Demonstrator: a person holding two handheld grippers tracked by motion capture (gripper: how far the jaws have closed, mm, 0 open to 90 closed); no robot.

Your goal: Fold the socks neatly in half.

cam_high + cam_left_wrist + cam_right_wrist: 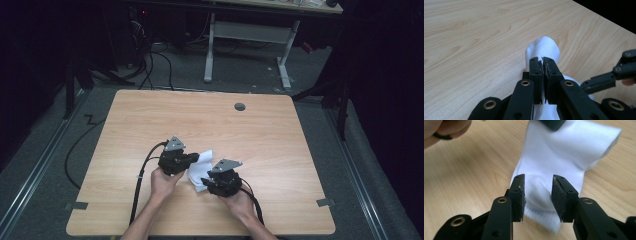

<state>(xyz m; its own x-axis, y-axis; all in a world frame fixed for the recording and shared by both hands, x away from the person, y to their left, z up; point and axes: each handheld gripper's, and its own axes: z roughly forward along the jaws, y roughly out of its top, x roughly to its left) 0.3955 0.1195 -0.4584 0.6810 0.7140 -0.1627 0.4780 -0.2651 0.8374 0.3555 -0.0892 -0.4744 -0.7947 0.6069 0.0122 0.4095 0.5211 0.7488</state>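
— What did you see from where you stood?

— Nearest me, the person's forearms came in over the table edge, a black two-jaw gripper in each hand. The left gripper (544, 65) had its jaws pressed together on a fold of the white ribbed cotton sock (201, 169); in the left gripper view the cloth bulged up just beyond the tips. The right gripper (537, 195) stood with its jaws partly apart, the cuff end of the sock lying between the pads, and I could see a gap on each side, so nothing was pinched there.

— And the sock itself?

— It lay crumpled on the pale wood-grain tabletop (150, 125), between the two grippers, on the near half of the table, touching both.

— What worried you?

— The right jaws straddled the cuff without biting it. If that hand had pulled away or lifted then, I judged the cuff would slip out and the sock would hang from the left grip alone, bunching up. And if the left hand tugged hard, the thin fold could have slid free of those shut pads.

— The rest of the room?

— The tabletop was bare apart from a small grey round grommet (240, 106) near the far edge. Beyond it, grey carpet (240, 75), loose black cables (150, 70), and a white-legged desk (250, 35) at the back, all rather dark
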